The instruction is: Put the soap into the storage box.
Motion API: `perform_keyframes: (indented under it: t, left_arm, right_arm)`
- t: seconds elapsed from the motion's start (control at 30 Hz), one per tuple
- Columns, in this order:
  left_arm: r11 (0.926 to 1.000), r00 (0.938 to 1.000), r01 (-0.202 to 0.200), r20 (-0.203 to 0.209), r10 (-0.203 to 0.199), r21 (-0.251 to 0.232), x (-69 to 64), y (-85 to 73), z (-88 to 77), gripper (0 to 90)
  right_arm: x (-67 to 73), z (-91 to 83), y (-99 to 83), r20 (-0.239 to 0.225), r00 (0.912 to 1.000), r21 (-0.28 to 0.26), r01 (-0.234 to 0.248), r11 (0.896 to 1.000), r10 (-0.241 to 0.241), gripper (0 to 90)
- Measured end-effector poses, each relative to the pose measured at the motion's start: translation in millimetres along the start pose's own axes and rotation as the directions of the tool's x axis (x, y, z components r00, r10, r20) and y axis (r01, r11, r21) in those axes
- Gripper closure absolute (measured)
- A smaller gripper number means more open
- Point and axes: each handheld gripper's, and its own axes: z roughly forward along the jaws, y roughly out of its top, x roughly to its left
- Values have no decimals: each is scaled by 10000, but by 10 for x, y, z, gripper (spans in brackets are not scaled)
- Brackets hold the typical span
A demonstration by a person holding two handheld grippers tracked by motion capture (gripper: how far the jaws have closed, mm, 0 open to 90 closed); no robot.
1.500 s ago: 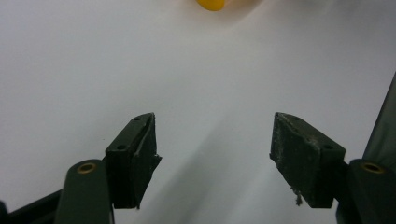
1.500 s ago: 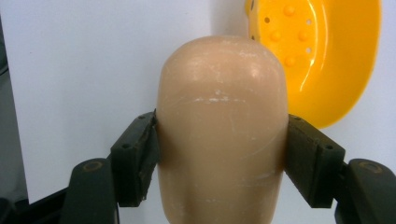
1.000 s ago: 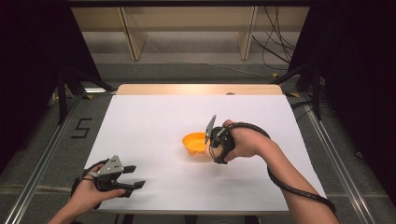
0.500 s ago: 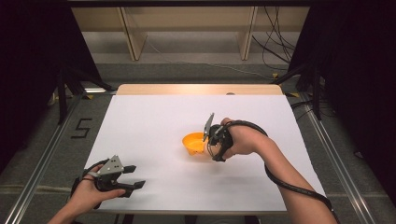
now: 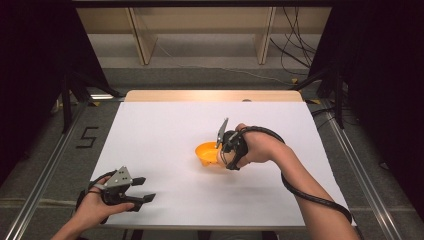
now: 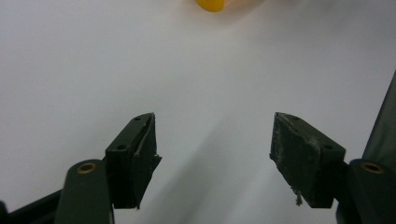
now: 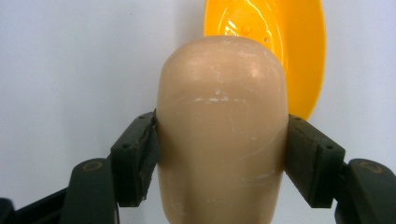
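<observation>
On top of the big table [image 5: 165, 125] lies a flat white cover, smooth and plain, with a strip of light wood showing at the far edge. Two hands come in from the near side, and each one holds one black gripper with hard, blocky jaws. One orange bowl [image 5: 206, 154] sits near the middle of the table; it is round, shiny and looks like plastic, and in the right gripper view its inside is glossy with little bright spots. The right gripper [image 5: 223, 150] is just beside that bowl, at its right edge. Its two jaws press on the sides of one tan lump [image 7: 222, 135], so it is holding it. This lump is smooth and rounded on top like an egg or a bar of soap, with thin pale scratches across it, and it sits in front of the bowl in that view. The left gripper [image 5: 141, 189] rests low at the near left part of the table, well apart from the bowl. Its jaws stand wide with nothing between them, and their dark pads [image 6: 299, 154] look rough and a bit worn.
</observation>
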Motion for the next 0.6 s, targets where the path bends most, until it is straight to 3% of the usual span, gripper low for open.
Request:
perform_keyframes:
  t: [0.13,0.2,0.27,0.3,0.33,0.4,0.43,0.47,0.5,0.57,0.6]
  left_arm:
    - [10000,10000,11,1,-11,-6,0,0,0,314]
    - [10000,10000,64,20,-63,-57,-3,-1,2,314]
    - [9999,9999,107,12,-107,-101,-7,0,3,314]
    - [10000,10000,-77,-19,77,58,7,2,-7,314]
    - [10000,10000,-74,-22,74,50,7,2,-7,314]
    - [10000,10000,-70,-18,70,50,7,2,-6,314]
    - [10000,10000,-71,-17,71,49,7,2,-6,314]
    - [9997,9998,171,46,-170,-170,-12,0,8,314]
    - [10000,10000,-45,-14,45,29,4,2,-2,314]
    - [10000,10000,-75,-5,75,49,6,3,-3,314]
    - [9997,9998,176,53,-175,-170,-12,0,9,314]
  right_arm:
    - [-9,-4,23,9,10000,95,-33,9999,33,338]
    - [-31,11,30,28,9998,11,200,9998,-200,338]
    - [-17,6,38,-5,9999,115,-121,9999,121,338]
    - [-35,17,42,-33,9999,-58,117,9999,-117,338]
    - [-16,2,43,42,9997,169,-259,9995,258,338]
    - [-43,12,49,10,10000,-69,-1,10000,1,338]
    - [-29,0,54,27,9997,137,-260,9996,260,338]
    - [-32,0,60,-10,9996,180,-295,9994,295,338]
    - [-67,19,59,61,9998,-61,168,9998,-168,338]
    - [-63,12,69,-44,10000,28,9,10000,-8,338]
    - [-73,18,73,19,9999,-47,112,9999,-112,338]
